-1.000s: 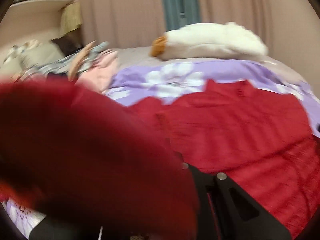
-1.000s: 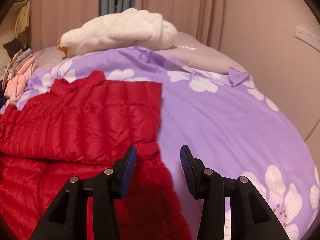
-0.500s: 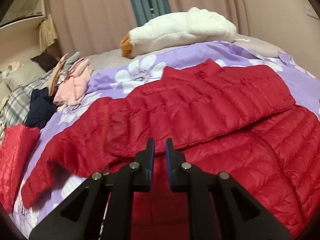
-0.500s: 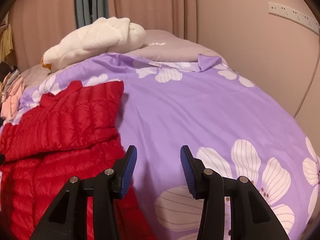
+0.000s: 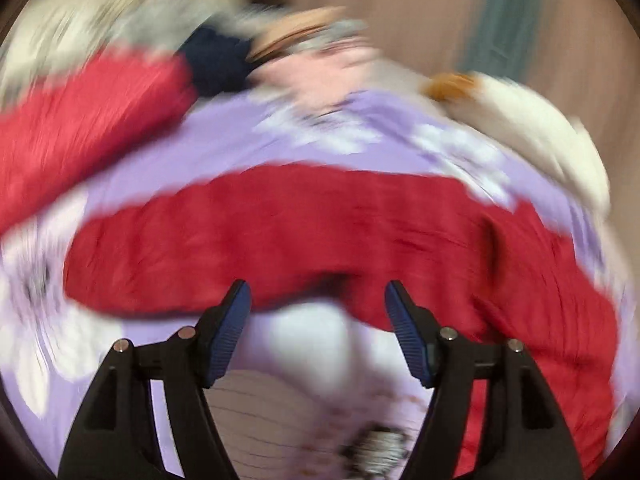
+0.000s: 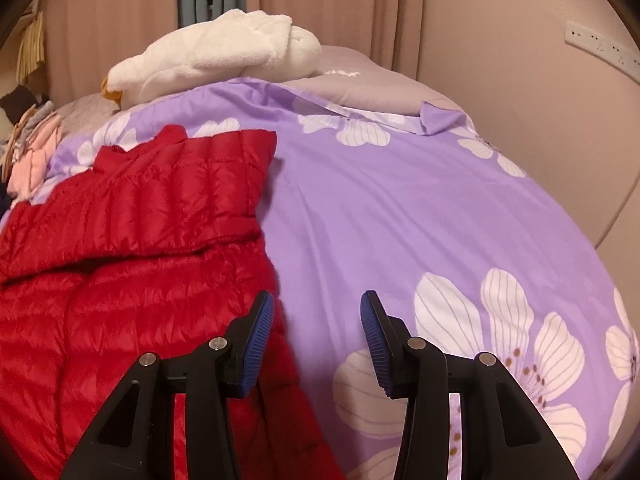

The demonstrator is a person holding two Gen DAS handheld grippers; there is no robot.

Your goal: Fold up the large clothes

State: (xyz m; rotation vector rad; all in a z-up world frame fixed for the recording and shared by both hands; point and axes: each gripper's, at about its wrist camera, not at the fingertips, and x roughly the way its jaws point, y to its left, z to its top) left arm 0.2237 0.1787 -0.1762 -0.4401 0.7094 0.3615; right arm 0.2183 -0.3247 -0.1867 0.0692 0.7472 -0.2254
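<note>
A red quilted down jacket (image 6: 132,248) lies spread on the purple flowered bed cover (image 6: 400,208), with one part folded across its upper body. My right gripper (image 6: 317,320) is open and empty, just above the jacket's right edge. The left wrist view is motion-blurred: a long red sleeve of the jacket (image 5: 280,236) stretches across the cover just beyond my left gripper (image 5: 318,300), which is open and empty.
A white plush toy (image 6: 216,56) lies at the bed's head by the curtains. A pile of pink, navy and grey clothes (image 6: 28,152) sits at the far left. A second red garment (image 5: 80,120) lies left in the left wrist view. A wall runs along the right.
My left gripper has opened from shut, let go of the red fabric, and swung left, blurring its view. My right gripper has stayed open and shifted back toward the jacket's right edge.
</note>
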